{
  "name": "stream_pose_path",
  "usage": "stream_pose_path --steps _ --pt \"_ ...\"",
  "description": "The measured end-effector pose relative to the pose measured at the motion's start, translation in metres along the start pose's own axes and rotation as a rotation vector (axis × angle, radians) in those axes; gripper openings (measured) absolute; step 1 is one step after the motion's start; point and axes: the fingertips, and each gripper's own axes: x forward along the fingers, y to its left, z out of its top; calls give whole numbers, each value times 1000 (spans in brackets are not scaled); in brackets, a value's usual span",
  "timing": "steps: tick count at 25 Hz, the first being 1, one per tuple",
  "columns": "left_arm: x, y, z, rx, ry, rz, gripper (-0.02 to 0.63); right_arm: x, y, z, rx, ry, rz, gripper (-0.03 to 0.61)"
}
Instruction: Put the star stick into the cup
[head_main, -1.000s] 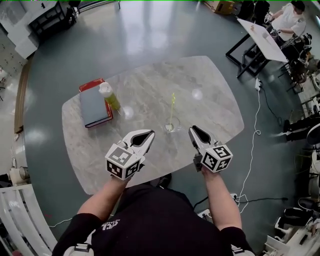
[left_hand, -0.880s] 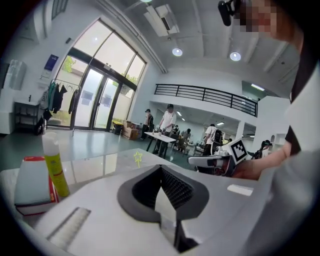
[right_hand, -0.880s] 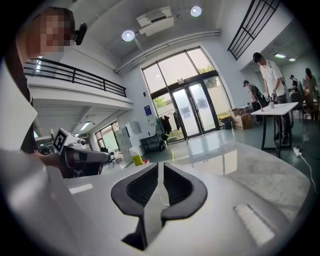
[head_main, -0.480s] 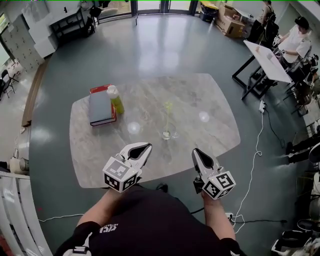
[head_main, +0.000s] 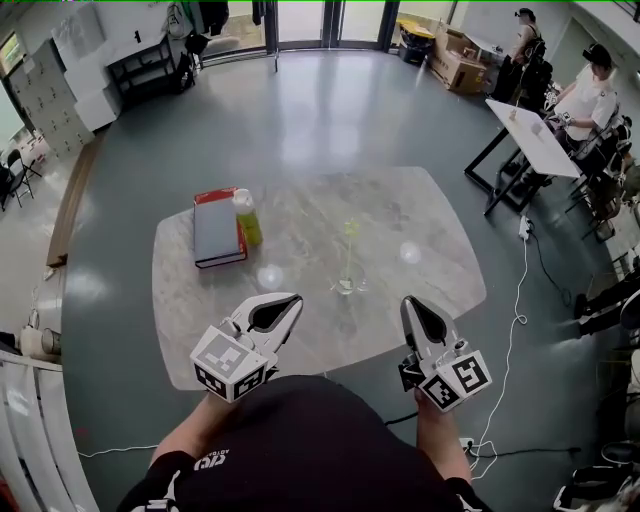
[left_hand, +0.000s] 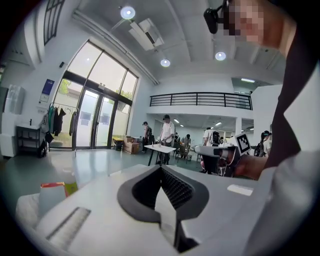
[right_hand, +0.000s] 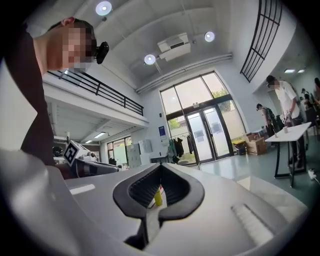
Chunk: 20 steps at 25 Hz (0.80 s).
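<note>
A thin yellow-green star stick (head_main: 349, 247) stands upright in a small clear cup (head_main: 345, 287) near the middle of the marble table (head_main: 420, 215). Both grippers hang at the table's near edge, well short of the cup. My left gripper (head_main: 295, 300) is to the cup's lower left, shut and holding nothing. My right gripper (head_main: 409, 302) is to its lower right, also shut and empty. In the left gripper view the left gripper (left_hand: 160, 169) has its jaws met at the tip. The right gripper (right_hand: 161, 166) in its own view looks the same.
A yellow bottle (head_main: 247, 217) stands beside a red-and-grey book (head_main: 217, 227) at the table's far left; the bottle (right_hand: 158, 196) also shows through the right jaws. People sit at a white table (head_main: 528, 124) at the back right. A white cable (head_main: 520, 262) lies on the floor.
Both grippers have drawn back toward the person's body, away from the cup, and stayed shut. The head view has tilted up, so the table sits farther off.
</note>
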Motion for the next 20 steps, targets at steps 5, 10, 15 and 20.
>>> stream_pose_path --steps 5,10,15,20 --pt "-22 8 22 47 -43 21 3 10 29 23 -21 -54 21 14" --pt "-39 19 33 50 -79 49 2 10 47 47 -48 -121 36 14" --pt "-51 30 44 55 -99 74 3 13 64 52 -45 -128 68 14" --pt "-56 39 50 45 -102 95 2 16 68 45 -57 -103 57 12"
